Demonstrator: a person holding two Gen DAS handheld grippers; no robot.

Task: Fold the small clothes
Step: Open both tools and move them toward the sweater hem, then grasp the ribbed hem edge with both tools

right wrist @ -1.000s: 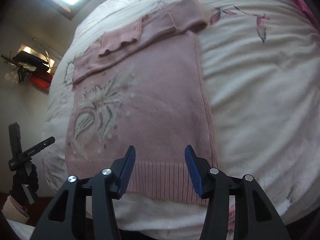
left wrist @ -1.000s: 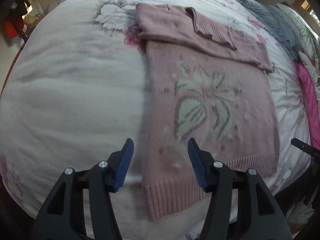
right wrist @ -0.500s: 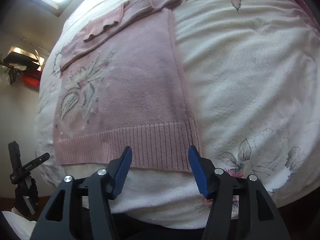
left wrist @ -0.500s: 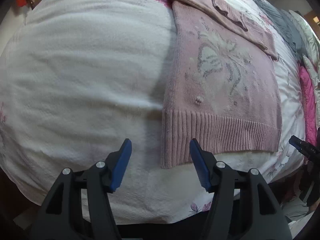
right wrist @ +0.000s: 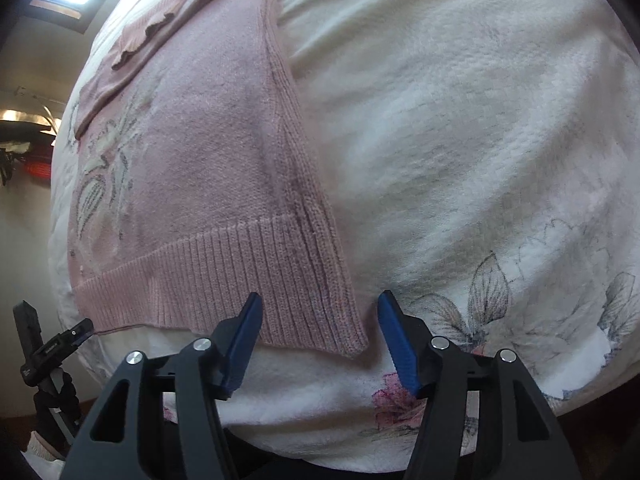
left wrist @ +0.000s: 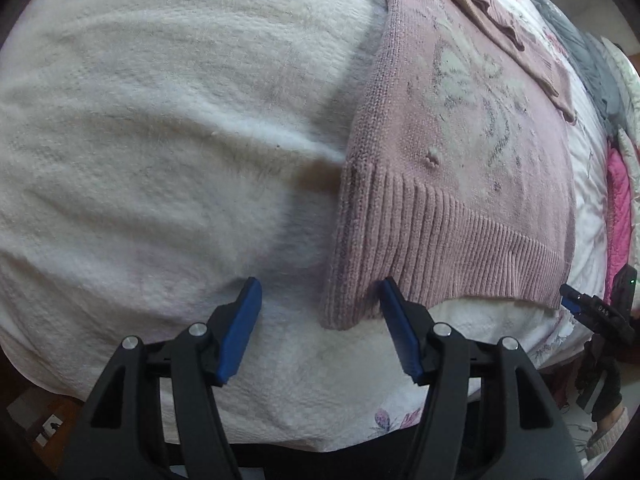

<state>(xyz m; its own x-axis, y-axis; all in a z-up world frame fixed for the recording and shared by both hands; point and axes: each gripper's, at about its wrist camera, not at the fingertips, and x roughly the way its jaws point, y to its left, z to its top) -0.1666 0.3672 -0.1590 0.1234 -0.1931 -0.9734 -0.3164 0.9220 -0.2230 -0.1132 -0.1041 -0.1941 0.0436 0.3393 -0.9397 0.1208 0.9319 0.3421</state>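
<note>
Pink knit sweater lies flat on the bed, sleeves folded across.

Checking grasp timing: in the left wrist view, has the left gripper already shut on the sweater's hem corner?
No. The left gripper is open, with the pink sweater's hem corner lying between its blue pads, unpinched.

Faint "DAS"-like letters on the right gripper.

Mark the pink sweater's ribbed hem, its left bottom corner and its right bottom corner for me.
ribbed hem (left wrist: 460,248), left wrist view, mid-band of the ribbing.
left bottom corner (left wrist: 340,316), left wrist view, tip between the open fingers.
right bottom corner (right wrist: 352,340), right wrist view, hem tip.
</note>
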